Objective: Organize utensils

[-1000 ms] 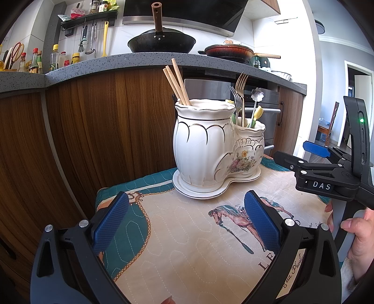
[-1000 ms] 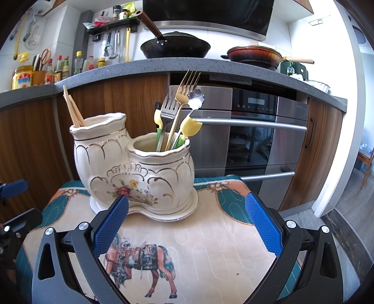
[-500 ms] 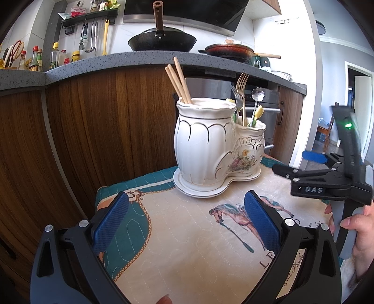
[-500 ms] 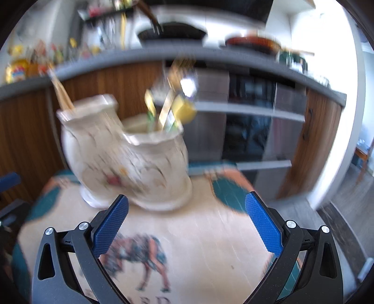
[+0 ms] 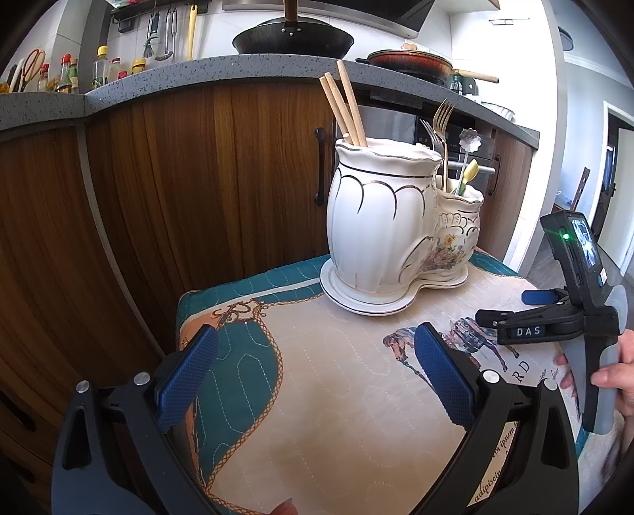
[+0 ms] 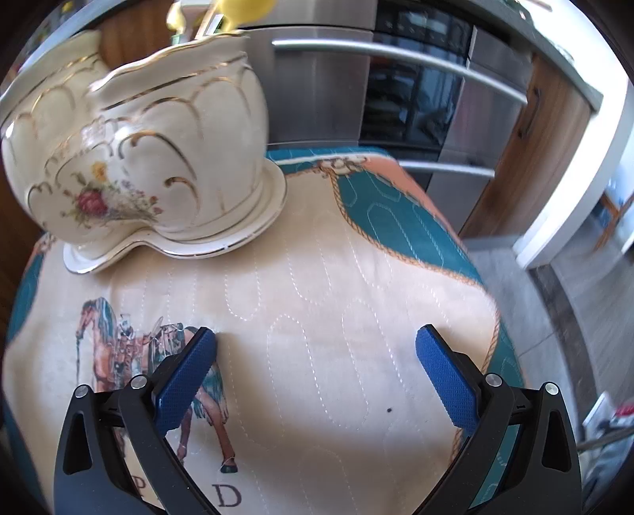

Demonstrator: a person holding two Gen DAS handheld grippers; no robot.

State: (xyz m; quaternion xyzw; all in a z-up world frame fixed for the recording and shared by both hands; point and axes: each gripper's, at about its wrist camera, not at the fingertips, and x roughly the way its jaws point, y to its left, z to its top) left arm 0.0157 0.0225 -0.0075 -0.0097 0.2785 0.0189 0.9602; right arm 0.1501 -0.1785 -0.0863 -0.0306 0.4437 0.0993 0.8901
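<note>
A white double ceramic utensil holder (image 5: 396, 222) with gold trim stands on its saucer at the far side of a quilted horse-print cloth (image 5: 337, 396). The tall cup holds wooden chopsticks (image 5: 342, 107); the low cup holds forks (image 5: 440, 126) and flower-handled spoons (image 5: 469, 158). My left gripper (image 5: 315, 368) is open and empty, low over the cloth's near side. My right gripper (image 6: 315, 364) is open and empty, tilted down over the cloth right of the holder (image 6: 134, 158); it also shows in the left wrist view (image 5: 511, 313).
Wooden cabinet fronts (image 5: 158, 198) and a grey counter with a wok (image 5: 293, 37) and pan rise behind the table. An oven with steel handles (image 6: 396, 55) stands at the right. The cloth's right edge (image 6: 491, 317) drops to the floor.
My right gripper has dropped and pitched down toward the cloth, closer to the holder. The left gripper has shifted slightly left; the holder now sits further right in its view.
</note>
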